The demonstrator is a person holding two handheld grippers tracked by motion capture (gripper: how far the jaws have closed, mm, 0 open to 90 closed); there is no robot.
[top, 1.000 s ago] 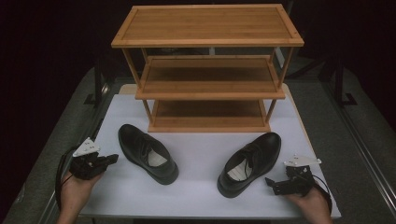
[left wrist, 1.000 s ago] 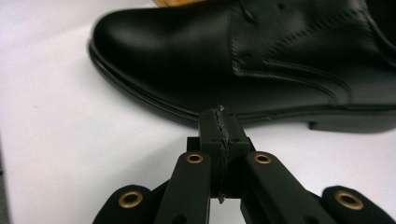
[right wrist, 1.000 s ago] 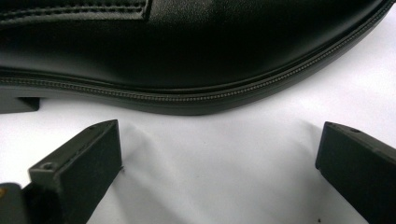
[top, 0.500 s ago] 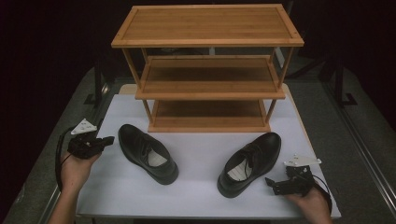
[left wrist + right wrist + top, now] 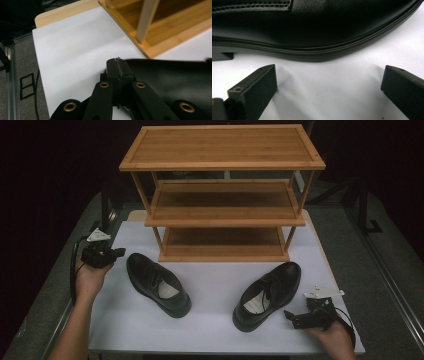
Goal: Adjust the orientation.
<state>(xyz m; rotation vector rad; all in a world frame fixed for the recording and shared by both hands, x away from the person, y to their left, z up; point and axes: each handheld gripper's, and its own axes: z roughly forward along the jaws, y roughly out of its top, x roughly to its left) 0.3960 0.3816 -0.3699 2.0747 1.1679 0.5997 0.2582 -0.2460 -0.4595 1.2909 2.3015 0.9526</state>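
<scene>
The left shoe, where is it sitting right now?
In the high view the left shoe lies on the white table, left of centre, before the wooden rack, with the left gripper just beside its toe.

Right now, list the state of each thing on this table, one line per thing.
Left gripper: jaws shut, holding nothing, beside the left shoe.
Right gripper: jaws open, empty, facing the right shoe's side.
Left shoe: upright on the table, toe toward the person.
Right shoe: upright on the table, not gripped.
Shoe rack: standing, all three shelves bare.
</scene>
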